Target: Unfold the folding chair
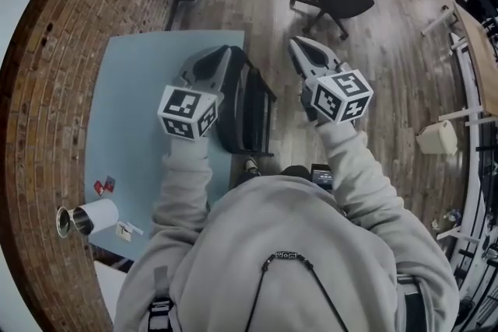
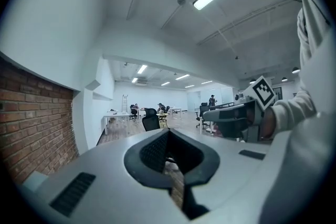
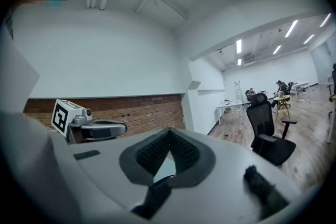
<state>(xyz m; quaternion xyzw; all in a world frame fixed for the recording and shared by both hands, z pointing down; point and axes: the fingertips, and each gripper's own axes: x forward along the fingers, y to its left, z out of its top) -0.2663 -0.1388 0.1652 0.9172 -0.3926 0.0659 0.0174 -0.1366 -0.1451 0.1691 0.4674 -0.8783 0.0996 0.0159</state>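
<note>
Head view: both sleeved forearms reach forward side by side, roughly level. The left gripper (image 1: pixel 230 52) is over the right edge of the pale blue table (image 1: pixel 128 113); the right gripper (image 1: pixel 299 43) is over the wood floor. The folding chair (image 1: pixel 247 111) stands folded, black, against the table's right edge, between and below the two grippers, touched by neither. Each gripper's cube shows black-and-white square markers only. Small red packets (image 1: pixel 104 185) lie near the table's near-left corner, print too small to read.

Left gripper view: left gripper (image 2: pixel 168 131) jaws together, nothing between them. It points across the room, with the right gripper (image 2: pixel 227 114) just beside it on the right.

Right gripper view: right gripper (image 3: pixel 169 131) jaws together, empty. The left gripper (image 3: pixel 104 128) is on its left and a black office chair (image 3: pixel 269 134) stands far right.
</note>
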